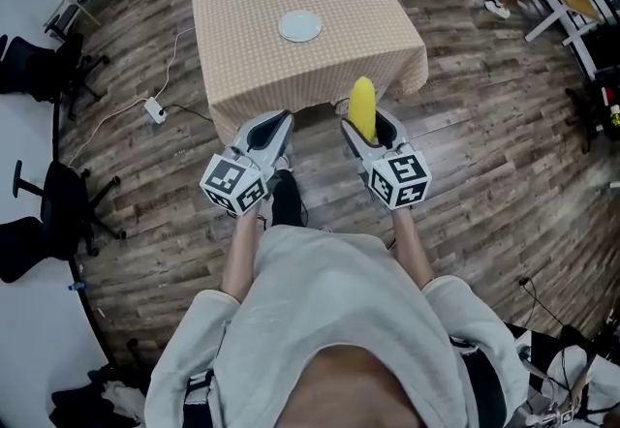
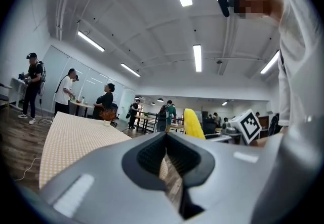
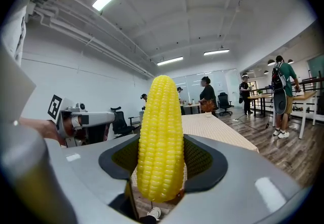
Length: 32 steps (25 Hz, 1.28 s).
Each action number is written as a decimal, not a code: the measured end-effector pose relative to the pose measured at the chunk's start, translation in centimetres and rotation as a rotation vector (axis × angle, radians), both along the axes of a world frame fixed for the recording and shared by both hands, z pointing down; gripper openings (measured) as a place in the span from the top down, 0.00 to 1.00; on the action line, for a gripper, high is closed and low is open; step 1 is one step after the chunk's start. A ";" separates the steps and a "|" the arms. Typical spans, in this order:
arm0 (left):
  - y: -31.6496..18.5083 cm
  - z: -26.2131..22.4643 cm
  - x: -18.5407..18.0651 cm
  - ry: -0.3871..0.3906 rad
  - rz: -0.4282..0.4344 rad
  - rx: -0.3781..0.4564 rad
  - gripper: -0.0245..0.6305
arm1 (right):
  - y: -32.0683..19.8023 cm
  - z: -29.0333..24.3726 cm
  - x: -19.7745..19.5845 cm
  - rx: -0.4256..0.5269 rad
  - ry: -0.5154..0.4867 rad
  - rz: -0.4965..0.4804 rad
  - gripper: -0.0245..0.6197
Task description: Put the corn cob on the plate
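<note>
Head view, steeply down: long table (image 1: 252,68) under a beige checked cloth, near edge just ahead of both grippers, cloth hanging over that edge and its corners. Neither gripper over the tabletop yet.

Right gripper (image 1: 366,128), grey with a marker cube: clamped on the lower half of the cob, jaws spread wide by its girth. Left gripper (image 1: 263,131), same build: drawn together to a thin slit, nothing in it, alongside the right one.

Small round white plate (image 1: 299,26): flat on the cloth, set well back from the near edge, roughly midway between the two long side edges, well apart from the cob.

Plump yellow corn cob (image 1: 362,105): upright between the right jaws, most of its length standing free above the pads, plain in the right gripper view (image 3: 161,139).

Likely trouble, judged from here:
- Top-heavy hold; could pivot or slip in the pads while being tipped down flat.
- Round body, small plate; with any sideways push at release, probably rolls over the rim onto the cloth.
- On a low approach over the near edge, may catch the hanging cloth and drag the plate.
- Long reach; with downward pressure on the rim, may tip or skid the plate.
- If released early, lands on the floor or short of the plate.
</note>
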<state>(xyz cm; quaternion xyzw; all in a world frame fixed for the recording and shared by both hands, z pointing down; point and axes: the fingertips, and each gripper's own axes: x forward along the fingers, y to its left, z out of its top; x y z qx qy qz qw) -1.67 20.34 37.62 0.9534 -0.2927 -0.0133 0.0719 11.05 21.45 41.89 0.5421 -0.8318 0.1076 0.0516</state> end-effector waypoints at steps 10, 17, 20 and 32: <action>-8.9 1.8 -0.1 0.018 0.021 -0.038 0.95 | -8.3 1.5 -0.4 -0.034 0.021 0.012 0.57; -16.4 3.3 -1.5 0.016 0.043 -0.077 0.95 | -15.6 2.9 -1.7 -0.073 0.016 0.034 0.57; -20.2 3.3 -2.0 0.013 0.057 -0.089 0.95 | -19.1 3.0 -2.2 -0.088 0.011 0.050 0.57; -34.3 2.1 -4.8 0.016 0.095 -0.106 0.95 | -32.8 1.5 -4.5 -0.107 0.009 0.093 0.57</action>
